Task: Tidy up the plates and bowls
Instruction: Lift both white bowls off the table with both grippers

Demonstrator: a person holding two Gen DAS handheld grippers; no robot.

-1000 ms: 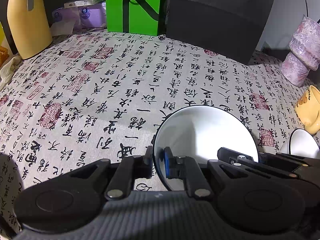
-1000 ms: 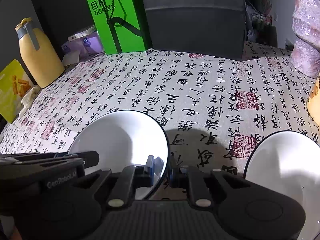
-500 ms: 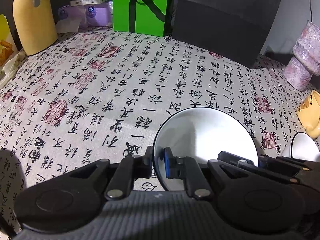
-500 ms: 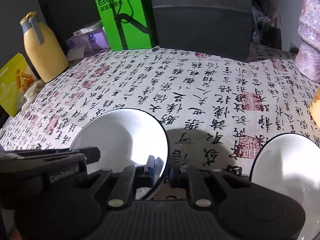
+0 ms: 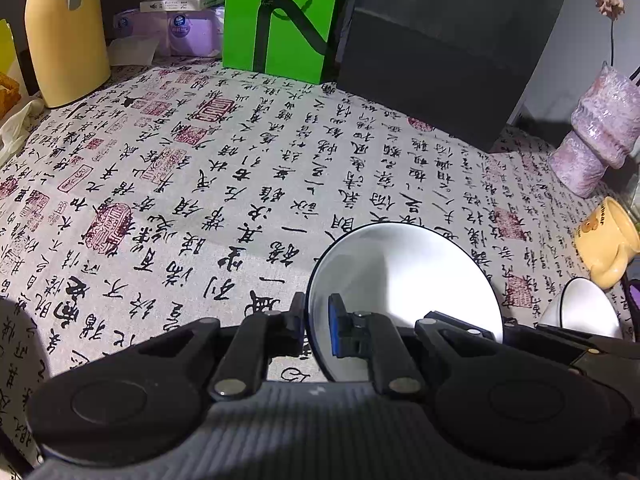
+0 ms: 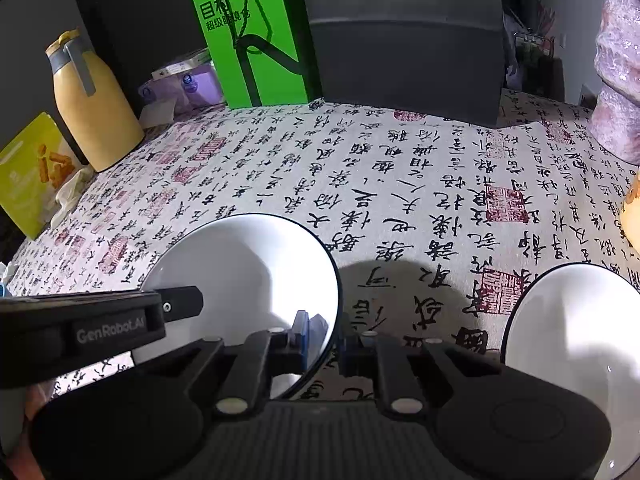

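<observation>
Clamping one bowl (image 5: 404,276) rim, both hand-held grippers (image 5: 317,326) (image 6: 322,338) hide its near edge.

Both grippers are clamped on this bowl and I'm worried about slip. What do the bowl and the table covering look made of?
The bowl looks like glazed ceramic: glossy white, dark rim, soft reflections, though melamine is possible. The table covering looks like matte woven fabric printed with calligraphy.
</observation>
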